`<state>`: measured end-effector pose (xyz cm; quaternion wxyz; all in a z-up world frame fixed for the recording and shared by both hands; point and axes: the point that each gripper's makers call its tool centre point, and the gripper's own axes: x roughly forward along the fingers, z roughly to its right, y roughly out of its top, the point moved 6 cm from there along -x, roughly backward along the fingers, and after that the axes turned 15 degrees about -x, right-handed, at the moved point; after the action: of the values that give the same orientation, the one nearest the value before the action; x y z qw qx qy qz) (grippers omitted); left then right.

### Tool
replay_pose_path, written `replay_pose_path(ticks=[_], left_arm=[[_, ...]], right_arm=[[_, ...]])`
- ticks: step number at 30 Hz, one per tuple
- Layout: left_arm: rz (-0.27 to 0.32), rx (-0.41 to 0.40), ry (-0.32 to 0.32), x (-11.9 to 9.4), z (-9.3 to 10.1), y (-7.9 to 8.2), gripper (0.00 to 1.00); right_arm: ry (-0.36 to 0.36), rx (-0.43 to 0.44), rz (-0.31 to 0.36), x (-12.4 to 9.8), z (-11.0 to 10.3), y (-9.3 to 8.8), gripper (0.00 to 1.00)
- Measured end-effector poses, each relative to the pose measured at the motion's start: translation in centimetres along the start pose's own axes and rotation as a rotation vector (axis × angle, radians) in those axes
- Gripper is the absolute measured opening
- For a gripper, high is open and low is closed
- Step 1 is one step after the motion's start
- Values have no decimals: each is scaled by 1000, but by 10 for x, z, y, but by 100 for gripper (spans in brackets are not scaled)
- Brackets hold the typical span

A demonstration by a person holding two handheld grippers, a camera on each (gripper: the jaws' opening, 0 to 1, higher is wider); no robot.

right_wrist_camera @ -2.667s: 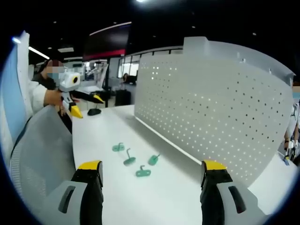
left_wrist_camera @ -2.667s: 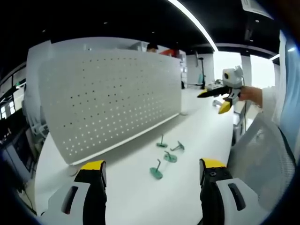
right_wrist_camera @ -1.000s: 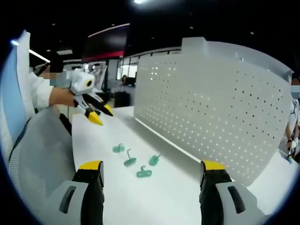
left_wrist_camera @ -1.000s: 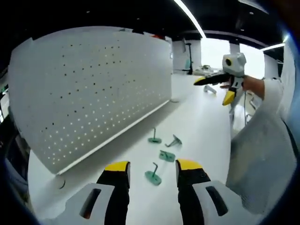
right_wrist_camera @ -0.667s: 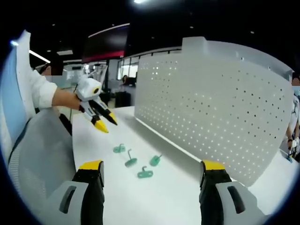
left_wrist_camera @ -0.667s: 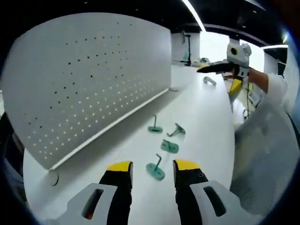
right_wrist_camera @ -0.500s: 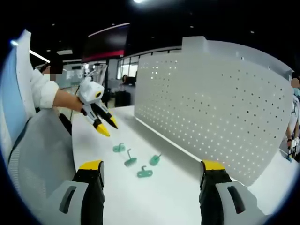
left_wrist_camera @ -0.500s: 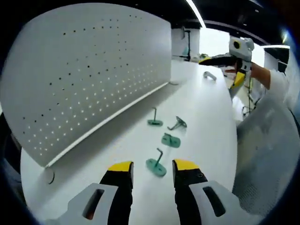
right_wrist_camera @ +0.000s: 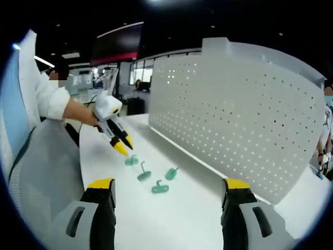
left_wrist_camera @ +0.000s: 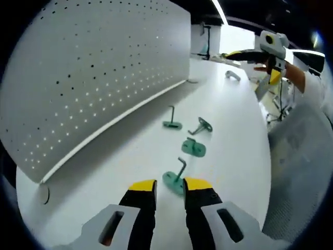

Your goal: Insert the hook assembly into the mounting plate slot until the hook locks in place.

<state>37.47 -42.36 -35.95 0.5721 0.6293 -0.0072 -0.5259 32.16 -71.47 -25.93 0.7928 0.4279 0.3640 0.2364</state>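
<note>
Progress is slight: no hook sits in the perforated mounting plate (left_wrist_camera: 99, 73) yet, and all four green hooks lie loose on the white table (left_wrist_camera: 234, 135). My left gripper (left_wrist_camera: 170, 186) is down at the nearest hook (left_wrist_camera: 176, 179), jaws drawn close together with a narrow gap, its base just ahead of and partly between the yellow tips. I judge I am about to pinch it, but nothing is held so far. The flat hook (left_wrist_camera: 193, 147) lies just beyond, then the tilted hook (left_wrist_camera: 201, 126) and the upright hook (left_wrist_camera: 172, 123) nearer the plate.

My right gripper (right_wrist_camera: 169, 187) hangs back with its jaws spread wide, holding nothing, looking across the same cluster toward the plate. In that view my left gripper shows at the far side of the hooks, tips pointing down at the table.

Everything remains: grip, lift, carry to a slot, push in until it locks.

Room looks generous. The plate stands upright along the table's far side, its lower edge meeting the surface, with bare table between it and the hooks. A grey chair back (right_wrist_camera: 44, 166) rises at the table's near edge, beside my left arm, so I should lift clear before swinging toward the plate.
</note>
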Motion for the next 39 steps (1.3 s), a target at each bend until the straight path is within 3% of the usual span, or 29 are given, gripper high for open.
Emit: replay_pose_path(ticks=[10, 12, 19, 39], left_arm=[[-44, 7, -3, 10, -6, -7, 17], [-39, -55, -36, 13, -4, -7, 17], [-41, -137, -52, 17, -9, -5, 17], [-82, -211, -37, 25, -12, -5, 10]], right_arm=[[12, 4, -15, 3, -2, -2, 85], [13, 4, -20, 3, -3, -4, 85], [17, 4, -38, 4, -7, -9, 85], [21, 0, -47, 5, -10, -10, 84]])
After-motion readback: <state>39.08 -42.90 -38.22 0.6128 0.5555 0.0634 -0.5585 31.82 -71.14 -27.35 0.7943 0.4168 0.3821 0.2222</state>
